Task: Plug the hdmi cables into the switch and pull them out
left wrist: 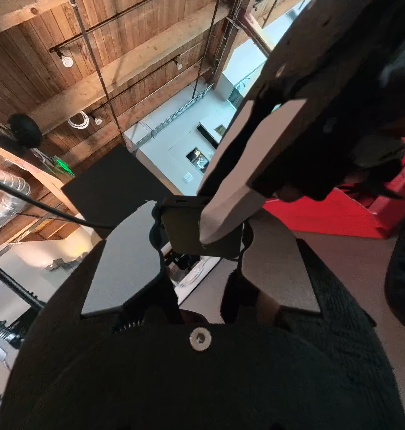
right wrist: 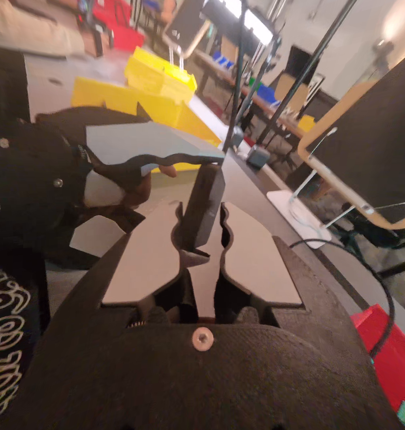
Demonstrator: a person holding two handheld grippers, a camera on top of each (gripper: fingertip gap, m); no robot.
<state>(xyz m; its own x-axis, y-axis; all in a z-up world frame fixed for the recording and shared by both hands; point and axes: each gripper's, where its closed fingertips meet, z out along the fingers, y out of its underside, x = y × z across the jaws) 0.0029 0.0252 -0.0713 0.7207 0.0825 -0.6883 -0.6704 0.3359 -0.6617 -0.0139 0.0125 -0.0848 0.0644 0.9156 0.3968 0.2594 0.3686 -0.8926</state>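
The switch (left wrist: 183, 228) is a small dark flat box with a slot port on its top edge. In the left wrist view it sits clamped between the tips of my left gripper (left wrist: 198, 221), lifted and tilted up toward the ceiling. My right gripper (left wrist: 205, 218) comes in from the upper right, one grey finger lying across the switch's face. In the right wrist view the switch (right wrist: 204, 221) stands edge-on between the fingers of my right gripper (right wrist: 201, 206), which is shut on it. My left gripper (right wrist: 216, 160) holds its far end. A black cable (left wrist: 57, 213) runs in from the left.
Yellow bins (right wrist: 150, 93) sit on the grey table (right wrist: 243, 176) behind. A black monitor (right wrist: 371, 151) on a white stand (right wrist: 299, 209) is at right. A red bin (right wrist: 394, 349) and a looping black cable (right wrist: 383, 290) lie at lower right. A patterned sleeve (right wrist: 1, 325) is at left.
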